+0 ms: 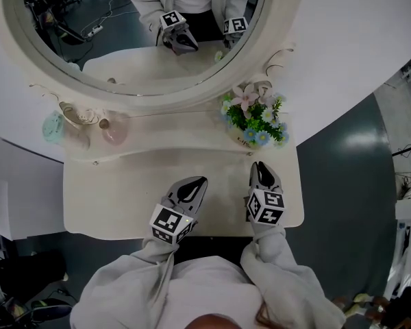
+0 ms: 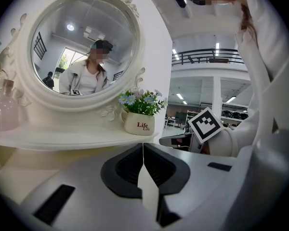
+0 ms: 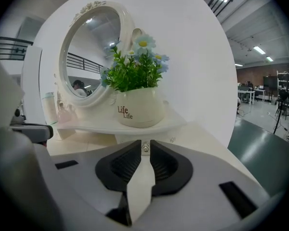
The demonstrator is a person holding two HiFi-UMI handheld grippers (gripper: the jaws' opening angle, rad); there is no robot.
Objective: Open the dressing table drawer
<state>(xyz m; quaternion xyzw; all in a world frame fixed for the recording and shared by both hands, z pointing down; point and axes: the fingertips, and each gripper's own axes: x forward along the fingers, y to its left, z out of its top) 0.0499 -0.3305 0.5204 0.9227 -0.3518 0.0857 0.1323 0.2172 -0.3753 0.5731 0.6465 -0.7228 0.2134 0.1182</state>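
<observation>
Fingers [image 3: 166,165] of R gripper [image 3: 145,144] sit slightly apart, L gripper [image 2: 143,147] shut, empty; drawer [image 3: 159,137] prob light, easy-sliding, so pinch its tiny, slippery knob [image 3: 144,148].

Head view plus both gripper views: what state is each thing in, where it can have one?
Left hand-held gripper: jaws together, empty.
Right hand-held gripper: jaws slightly apart, pressing nothing; small metal drawer knob shows in the gap.
Cream dressing table drawer: appears closed.
White ceramic flower pot: upright.
Pink glass bottle: upright.
</observation>
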